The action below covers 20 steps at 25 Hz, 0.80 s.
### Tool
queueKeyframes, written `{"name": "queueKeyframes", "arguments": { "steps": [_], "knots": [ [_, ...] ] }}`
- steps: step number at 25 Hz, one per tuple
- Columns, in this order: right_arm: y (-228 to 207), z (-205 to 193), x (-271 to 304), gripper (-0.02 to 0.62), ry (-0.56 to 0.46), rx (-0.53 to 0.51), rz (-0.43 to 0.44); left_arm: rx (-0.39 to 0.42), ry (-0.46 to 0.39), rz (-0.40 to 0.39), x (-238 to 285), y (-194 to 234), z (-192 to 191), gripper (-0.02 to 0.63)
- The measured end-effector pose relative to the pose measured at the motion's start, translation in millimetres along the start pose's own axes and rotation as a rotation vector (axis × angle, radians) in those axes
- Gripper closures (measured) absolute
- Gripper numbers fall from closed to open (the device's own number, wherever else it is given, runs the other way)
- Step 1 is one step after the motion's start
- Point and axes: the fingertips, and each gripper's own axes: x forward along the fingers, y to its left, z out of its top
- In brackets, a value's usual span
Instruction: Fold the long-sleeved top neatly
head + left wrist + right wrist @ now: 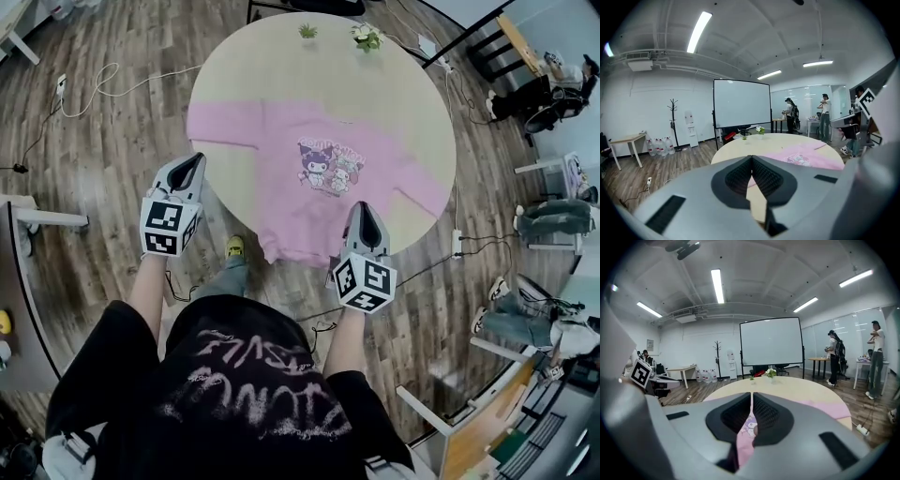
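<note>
1. Pink long-sleeved top [319, 187]: spread flat on the round table [281, 75], print side up, sleeves out to either side, hem toward the person.
2. Long axis: sleeve to sleeve, crosswise to both grippers.
3. Left gripper [195, 159]: jaws pressed together, empty, just beside the table's edge, below the near sleeve.
4. Right gripper [363, 206]: jaws parted by a sliver, nothing between, tips over the hem; judged the nearer for a first grasp.

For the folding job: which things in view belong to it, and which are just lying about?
Job: pink long-sleeved top, round table, left gripper, right gripper.
Lying about: small green plant, white flowers, floor cable, whiteboard.
</note>
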Motion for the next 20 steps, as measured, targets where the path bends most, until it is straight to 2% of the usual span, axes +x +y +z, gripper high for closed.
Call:
{"name": "queueKeyframes", "arguments": {
  "steps": [9,20],
  "knots": [
    [10,11,61,0.56,0.03,-0.011,-0.027,-0.038,0.019,-0.039,61,38,1,0.595],
    [18,17,82,0.518,0.029,-0.027,-0.013,-0.056,0.04,-0.056,76,47,-7,0.593]
  ]
}}
